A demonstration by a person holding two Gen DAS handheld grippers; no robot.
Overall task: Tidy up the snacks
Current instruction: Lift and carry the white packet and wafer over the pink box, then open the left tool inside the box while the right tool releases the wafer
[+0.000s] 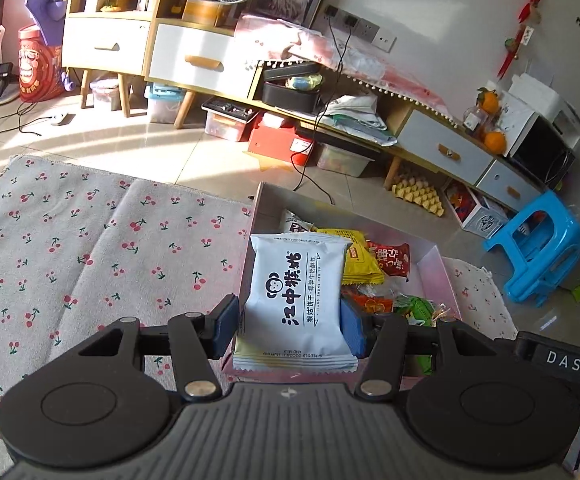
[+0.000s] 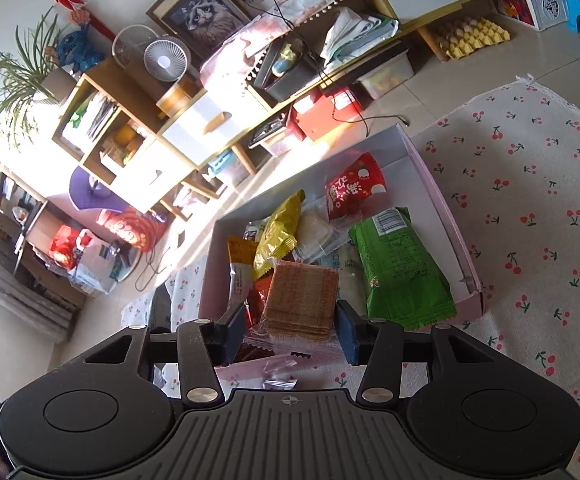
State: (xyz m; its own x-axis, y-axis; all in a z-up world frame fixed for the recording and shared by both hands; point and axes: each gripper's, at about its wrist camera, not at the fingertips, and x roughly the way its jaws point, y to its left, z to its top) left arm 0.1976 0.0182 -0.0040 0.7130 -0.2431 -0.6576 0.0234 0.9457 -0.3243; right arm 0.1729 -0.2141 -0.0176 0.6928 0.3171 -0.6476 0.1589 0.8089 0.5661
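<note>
My left gripper (image 1: 289,320) is shut on a light blue biscuit packet (image 1: 296,300) with dark print, held above the near end of a pink box (image 1: 434,258). The box holds several snacks: a yellow packet (image 1: 360,258), a red packet (image 1: 390,260) and a green packet (image 1: 420,308). My right gripper (image 2: 290,326) is shut on a clear-wrapped stack of brown wafer crackers (image 2: 300,300), held over the near end of the same pink box (image 2: 442,204). In that view a green packet (image 2: 400,264), a red packet (image 2: 354,186) and a yellow packet (image 2: 280,232) lie in the box.
The box sits on a cherry-print cloth (image 1: 70,248), which also shows in the right wrist view (image 2: 530,200). Beyond it are tiled floor, low cabinets (image 1: 442,148) with storage boxes beneath, trailing cables (image 1: 318,120) and a blue plastic stool (image 1: 538,252).
</note>
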